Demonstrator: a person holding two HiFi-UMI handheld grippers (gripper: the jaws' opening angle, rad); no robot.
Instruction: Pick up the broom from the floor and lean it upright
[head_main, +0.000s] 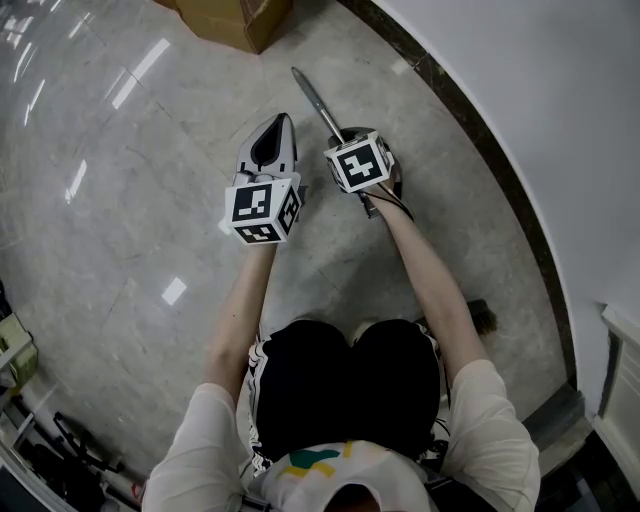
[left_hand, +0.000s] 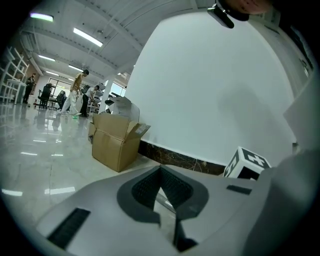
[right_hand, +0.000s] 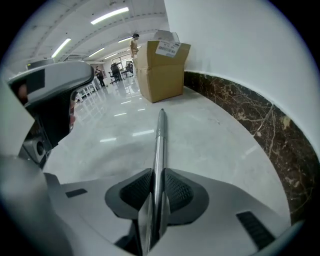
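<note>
Closest in, the person's right forearm (head_main: 430, 270) reaches up the head view to the right gripper (right_hand: 154, 197). Its jaws stand partly closed, their ribbed pads pressed on the broom handle (right_hand: 159, 145) some way back from its free end. Just to its left, the left gripper (left_hand: 161, 172) has its jaws together at the tips and holds nothing.

Low at the right of the head view, beside the elbow, a dark tuft looks like the broom head (head_main: 482, 317). From there the handle runs over the glossy stone floor (head_main: 120, 220) toward the upper middle. Whether any of it is off the floor I cannot tell.

It looks like a thin polished metal tube: stiff, probably light and slippery. It may twist in a single grip, with the head end heavier, so a second hold farther along would likely steady it.

Beyond stand a cardboard box (right_hand: 161, 70) and the white wall (right_hand: 240, 50) with dark skirting (right_hand: 235, 110).
</note>
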